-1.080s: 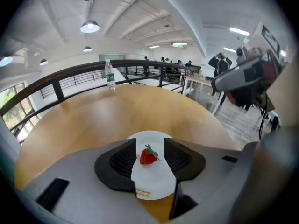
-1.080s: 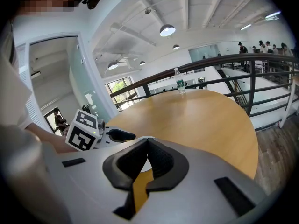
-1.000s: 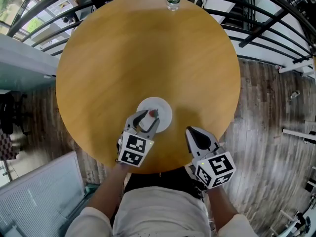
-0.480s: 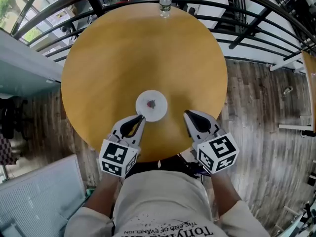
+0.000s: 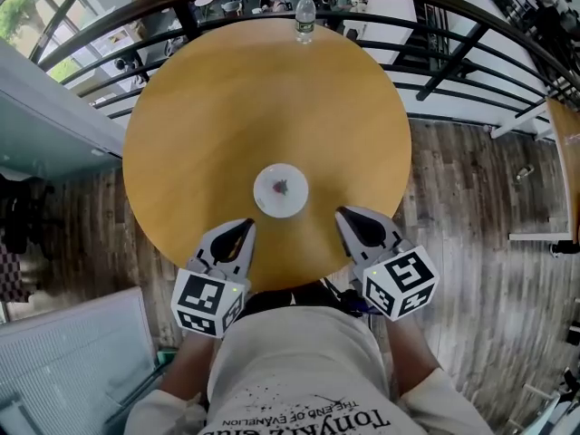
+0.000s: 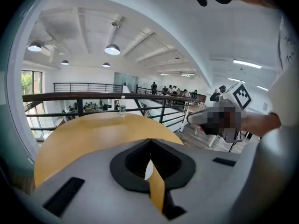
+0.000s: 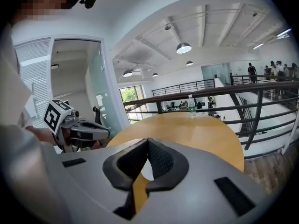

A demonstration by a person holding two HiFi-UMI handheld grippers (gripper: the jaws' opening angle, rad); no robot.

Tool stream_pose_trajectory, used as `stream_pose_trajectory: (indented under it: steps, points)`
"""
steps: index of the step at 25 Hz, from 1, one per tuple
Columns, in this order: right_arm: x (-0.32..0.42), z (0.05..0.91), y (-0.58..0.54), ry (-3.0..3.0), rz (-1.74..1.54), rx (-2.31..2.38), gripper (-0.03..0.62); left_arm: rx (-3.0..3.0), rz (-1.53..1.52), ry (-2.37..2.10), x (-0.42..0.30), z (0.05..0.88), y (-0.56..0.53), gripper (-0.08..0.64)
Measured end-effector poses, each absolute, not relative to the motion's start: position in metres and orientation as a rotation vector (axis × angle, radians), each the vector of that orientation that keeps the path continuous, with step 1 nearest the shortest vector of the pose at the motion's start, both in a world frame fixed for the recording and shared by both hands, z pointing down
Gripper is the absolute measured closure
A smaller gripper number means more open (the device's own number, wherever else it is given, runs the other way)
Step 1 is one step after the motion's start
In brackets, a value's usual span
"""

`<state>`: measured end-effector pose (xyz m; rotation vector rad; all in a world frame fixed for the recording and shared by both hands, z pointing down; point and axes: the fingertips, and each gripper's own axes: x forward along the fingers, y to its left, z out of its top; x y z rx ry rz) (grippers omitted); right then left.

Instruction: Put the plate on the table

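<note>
Table [image 5: 272, 89] now carries the plate [image 5: 280, 190] alone, flat, a little toward the near edge from the middle. Left gripper [image 5: 243, 229] is off the plate it gripped a second ago and back at that edge, its jaws just closing, pressed together on nothing. Right gripper [image 5: 347, 217] hangs alongside, jaws together and empty too. Placement looks done.

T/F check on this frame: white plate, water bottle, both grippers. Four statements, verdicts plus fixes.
1. The small round white plate lies flat on the round wooden table. True.
2. The left gripper grips the plate's rim. False: its jaws have just closed on nothing, and it is apart from the plate.
3. The clear plastic water bottle stands upright at the table's far edge. True.
4. The right gripper is wide open. False: its jaws are together, with nothing between them.
</note>
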<state>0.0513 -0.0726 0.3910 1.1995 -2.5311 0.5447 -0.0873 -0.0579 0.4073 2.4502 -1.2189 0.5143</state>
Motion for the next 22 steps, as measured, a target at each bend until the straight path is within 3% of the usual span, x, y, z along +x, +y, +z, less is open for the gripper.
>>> stream_pose_trajectory:
  steps: [22]
  points:
    - [0.03, 0.387, -0.056, -2.55, 0.543, 1.127, 0.568, 2.401, 0.487, -1.303, -0.11, 0.399, -0.033, 0.535]
